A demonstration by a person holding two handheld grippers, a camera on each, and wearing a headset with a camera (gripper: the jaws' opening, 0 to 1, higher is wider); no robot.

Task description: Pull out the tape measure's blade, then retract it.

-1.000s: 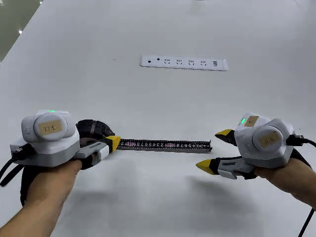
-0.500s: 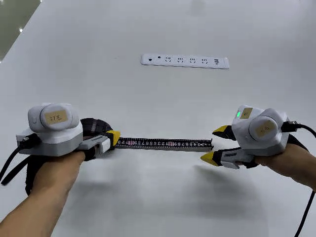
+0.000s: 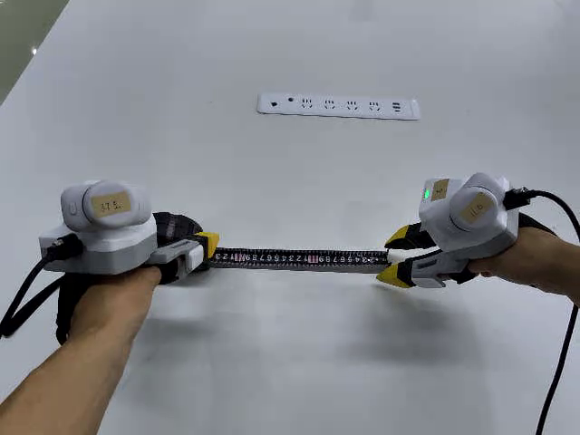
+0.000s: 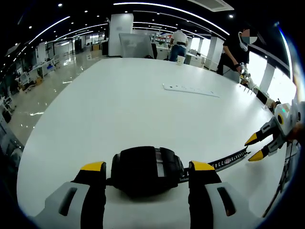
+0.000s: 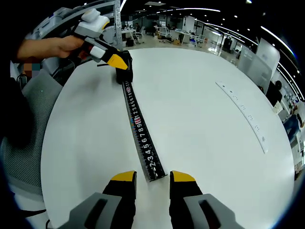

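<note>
My left gripper (image 3: pixel 201 249) is shut on the tape measure's black case (image 3: pixel 177 231), which rests on the white table. In the left gripper view the case (image 4: pixel 147 169) sits between the yellow-tipped jaws. The dark blade (image 3: pixel 299 259) lies pulled out flat to the right across the table. My right gripper (image 3: pixel 392 257) is open, with one jaw on each side of the blade's end. From the right gripper view, the blade (image 5: pixel 140 133) runs away to the case (image 5: pixel 125 64), and its tip lies in the gap of my right gripper (image 5: pixel 153 177), clear of both jaws.
A white power strip (image 3: pixel 338 106) lies farther back on the table (image 3: pixel 272 362). Cables trail from both grippers toward me. A grey chair (image 5: pixel 33 119) stands off the table's edge. People stand beyond the far end of the table.
My right gripper has moved left, from just beyond the blade's end to straddling it, and its jaws have narrowed. The left gripper still holds the case.
</note>
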